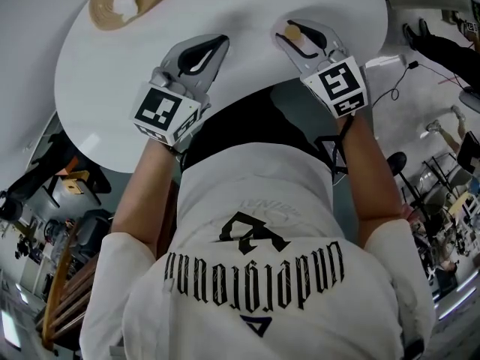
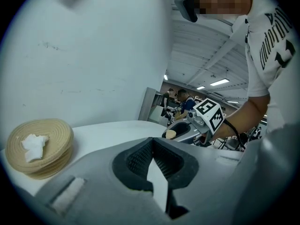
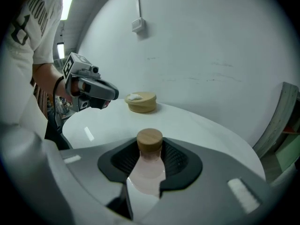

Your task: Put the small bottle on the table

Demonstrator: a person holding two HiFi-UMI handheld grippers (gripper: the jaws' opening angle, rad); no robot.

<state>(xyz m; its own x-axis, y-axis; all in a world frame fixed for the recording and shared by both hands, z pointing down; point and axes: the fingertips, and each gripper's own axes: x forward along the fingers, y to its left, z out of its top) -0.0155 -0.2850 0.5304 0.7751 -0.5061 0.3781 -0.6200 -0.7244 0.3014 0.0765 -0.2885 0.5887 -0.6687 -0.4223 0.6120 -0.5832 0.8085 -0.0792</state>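
Pinching the small bottle (image 3: pixel 149 168), cap toward its jaw tips, the right gripper (image 1: pixel 304 40) hovers above the round table (image 3: pixel 201 125); the left gripper (image 1: pixel 210 51) sits closed, empty.

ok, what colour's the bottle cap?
Bottle cap: light tan wood; clearest in right gripper view.

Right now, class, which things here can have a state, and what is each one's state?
small bottle: wooden cap on, gripped in right claw.
right claw: shut on the small bottle.
left claw: shut, empty.
woven basket: on the table, holding a white wad.
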